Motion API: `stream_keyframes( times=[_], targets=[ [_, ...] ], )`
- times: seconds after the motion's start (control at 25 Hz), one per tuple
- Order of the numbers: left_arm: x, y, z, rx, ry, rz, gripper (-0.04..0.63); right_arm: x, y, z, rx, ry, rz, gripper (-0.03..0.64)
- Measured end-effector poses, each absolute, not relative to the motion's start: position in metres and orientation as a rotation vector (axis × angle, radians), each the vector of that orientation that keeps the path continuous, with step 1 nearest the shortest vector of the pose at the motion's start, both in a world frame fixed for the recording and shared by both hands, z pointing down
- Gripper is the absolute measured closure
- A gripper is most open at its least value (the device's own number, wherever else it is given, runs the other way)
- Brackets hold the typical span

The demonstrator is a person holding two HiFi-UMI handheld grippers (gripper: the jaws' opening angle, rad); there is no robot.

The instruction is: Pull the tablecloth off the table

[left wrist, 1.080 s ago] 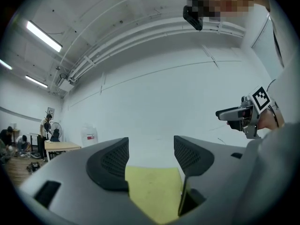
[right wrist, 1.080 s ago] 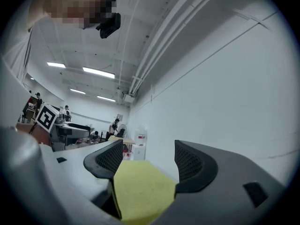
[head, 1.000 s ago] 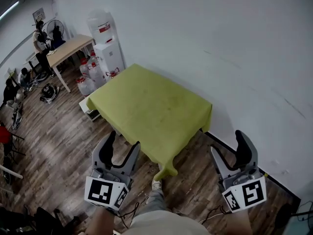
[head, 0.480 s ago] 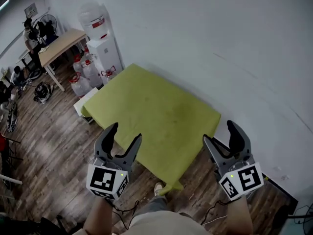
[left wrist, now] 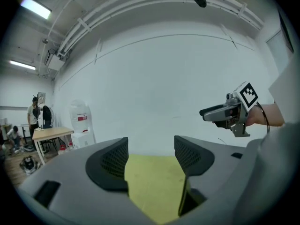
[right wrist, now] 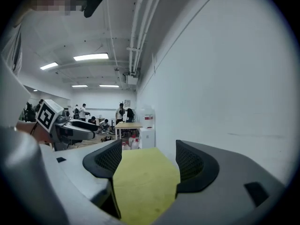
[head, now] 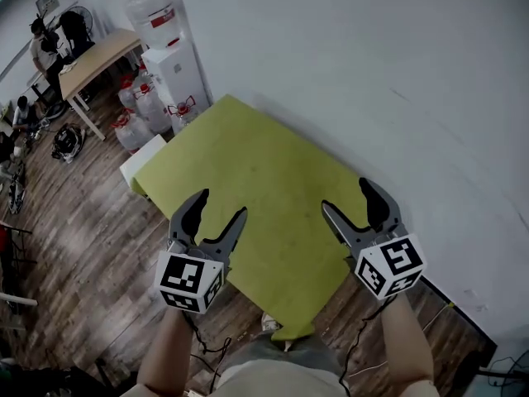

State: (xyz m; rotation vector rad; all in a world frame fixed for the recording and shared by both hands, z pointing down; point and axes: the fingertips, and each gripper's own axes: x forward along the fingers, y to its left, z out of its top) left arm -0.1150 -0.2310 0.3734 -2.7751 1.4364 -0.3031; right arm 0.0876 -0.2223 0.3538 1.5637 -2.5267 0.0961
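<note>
- Tablecloth (head: 264,188), yellow-green, lay flat over the whole table by the wall (head: 372,73); its long axis ran fwd-left from the person.
- Left gripper (head: 221,205): fingers apart, empty. Right gripper (head: 345,193): fingers apart & opening wider, empty.
- Both hovered over the cloth's near end, abt level w/ each other. Cloth lay below & ahead; hanging corner (head: 291,329) sat btwn them.

Two grippers: left gripper (head: 221,205) at 7 o'clock, right gripper (head: 345,193) at 5 o'clock. One yellow-green tablecloth (head: 248,176) at centre. One wooden desk (head: 95,56) at 10 o'clock. One water dispenser (head: 178,69) at 11 o'clock. Several water jugs (head: 136,110) beside it, too small to count exactly. At least two people (head: 41,44) at 10 o'clock.
</note>
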Motion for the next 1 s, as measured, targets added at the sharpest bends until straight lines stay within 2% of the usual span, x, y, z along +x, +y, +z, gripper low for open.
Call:
stream_keyframes(
  times=[0.32, 0.8, 1.0],
  targets=[
    [-0.096, -0.295, 0.443, -2.895, 1.45, -0.377, 0.288, 0.086, -0.316, 0.44, 1.453, -2.43, 0.221, 0.25],
    [-0.064, -0.364, 0.584, -2.936, 1.468, -0.761, 0.288, 0.093, -0.396, 0.585, 1.289, -2.351, 0.417, 0.242],
    [-0.073, -0.375, 0.65, -2.918, 1.54, -0.965, 0.291, 0.081, -0.413, 0.644, 1.222, -2.301, 0.456, 0.23]
  ],
)
